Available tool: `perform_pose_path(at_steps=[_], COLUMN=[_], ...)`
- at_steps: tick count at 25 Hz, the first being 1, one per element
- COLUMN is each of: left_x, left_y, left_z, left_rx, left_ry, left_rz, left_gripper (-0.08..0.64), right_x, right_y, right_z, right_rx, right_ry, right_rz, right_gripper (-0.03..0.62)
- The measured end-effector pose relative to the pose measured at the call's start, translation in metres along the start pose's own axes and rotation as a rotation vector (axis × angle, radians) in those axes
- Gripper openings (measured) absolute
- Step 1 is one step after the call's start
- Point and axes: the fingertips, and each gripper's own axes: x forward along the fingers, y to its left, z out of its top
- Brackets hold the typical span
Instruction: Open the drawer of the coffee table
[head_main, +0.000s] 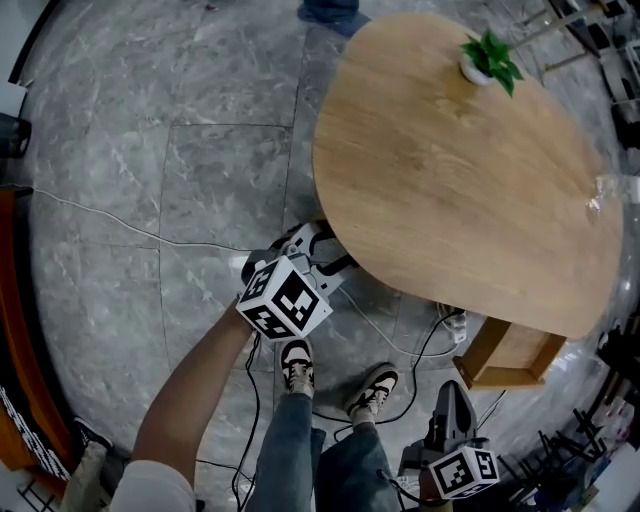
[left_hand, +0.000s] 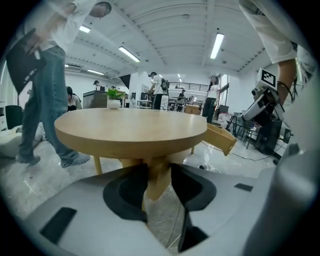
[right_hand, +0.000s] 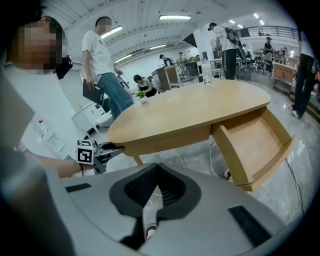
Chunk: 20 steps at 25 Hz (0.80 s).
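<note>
Closest to the lens, the left tool (left_hand: 159, 169) is keeping its jaws a narrow gap apart and pinching nothing; a wooden table leg (left_hand: 158, 189) is showing through that gap, farther off.

The drawer (right_hand: 255, 145) is standing pulled out from the table's (right_hand: 190, 112) side, its light wooden box open to the top. In the head view the drawer (head_main: 510, 355) is sticking out from under the near right edge of the rounded tabletop (head_main: 450, 170); in the left gripper view it (left_hand: 220, 137) is jutting from the table's (left_hand: 130, 127) right end.

A small potted plant (head_main: 488, 58) is sitting on the tabletop's far side, well apart from the drawer.

The right tool (head_main: 452, 392) is hanging near the drawer, apart from it, and its jaws are pressed together on nothing (right_hand: 156, 172). The left tool (head_main: 318, 240) is pointing at the table's rim on the end away from the drawer, its marker cube (head_main: 285, 298) facing up.

Cables (head_main: 400, 345) are trailing over the grey tiled floor (head_main: 200, 150) beside the person's shoes (head_main: 297, 365). A bystander (right_hand: 102, 55) is standing beyond the table's far end.
</note>
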Motion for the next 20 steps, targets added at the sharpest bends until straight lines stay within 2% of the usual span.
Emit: perform_pose_path(at_steps=[10, 20], left_x=[-0.001, -0.005], left_y=[0.001, -0.007], left_z=[-0.001, -0.002], left_rx=[0.033, 0.071], left_ry=[0.015, 0.032], left_rz=[-0.038, -0.070], left_gripper=[0.117, 0.105], right_x=[0.003, -0.003], right_y=[-0.011, -0.025], right_z=[0.002, -0.003], right_rx=[0.010, 0.010], right_ry=[-0.002, -0.003], right_rz=[-0.010, -0.054], right_gripper=[0.000, 0.000])
